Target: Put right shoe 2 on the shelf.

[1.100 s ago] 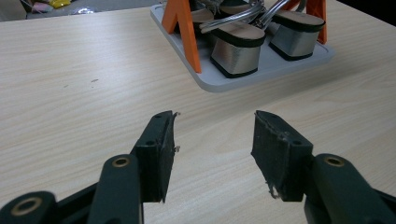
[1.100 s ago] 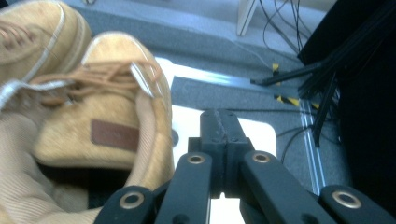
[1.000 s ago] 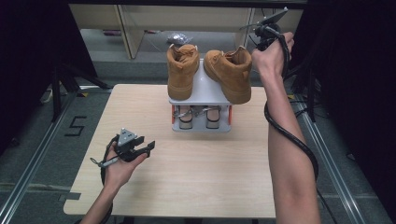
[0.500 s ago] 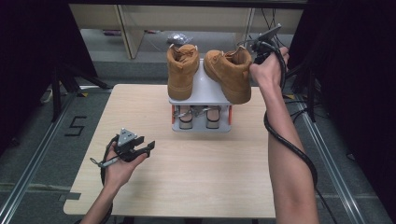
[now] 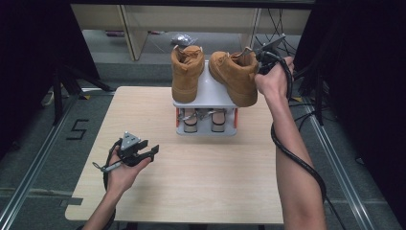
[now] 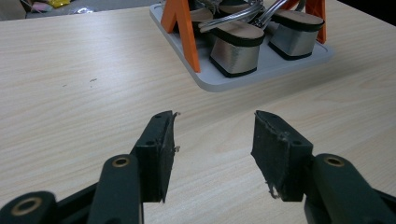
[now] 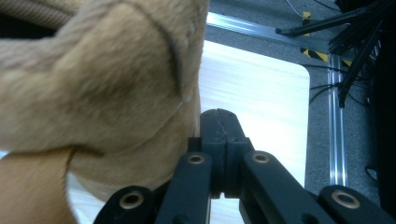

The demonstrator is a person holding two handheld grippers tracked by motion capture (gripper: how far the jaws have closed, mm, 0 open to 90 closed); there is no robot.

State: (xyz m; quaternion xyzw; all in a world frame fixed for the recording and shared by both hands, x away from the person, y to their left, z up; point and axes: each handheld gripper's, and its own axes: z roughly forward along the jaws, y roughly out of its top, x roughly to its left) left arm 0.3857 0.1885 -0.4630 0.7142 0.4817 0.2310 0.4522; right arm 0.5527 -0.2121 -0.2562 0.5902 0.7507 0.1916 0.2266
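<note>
Two tan boots stand on top of a small grey rack (image 5: pixel 207 101) with orange legs at the table's far side: the left boot (image 5: pixel 186 74) and the right boot (image 5: pixel 234 76). My right gripper (image 5: pixel 254 55) is behind the right boot's collar. In the right gripper view its jaws (image 7: pixel 218 115) are shut flat together, the tips against the boot's fuzzy tan back (image 7: pixel 107 79), and I see nothing between them. My left gripper (image 5: pixel 151 151) rests low over the table's near left, open and empty (image 6: pixel 215 135), facing the rack.
A pair of silver block-heeled shoes (image 6: pixel 239 49) sits on the rack's lower tray (image 6: pixel 261 70). The wooden table (image 5: pixel 191 182) ends just right of the rack. Black cables and a floor rail (image 7: pixel 336 107) lie beyond that edge.
My right hand has come down from above the right boot to its collar. The boots and my left gripper have stayed put.
</note>
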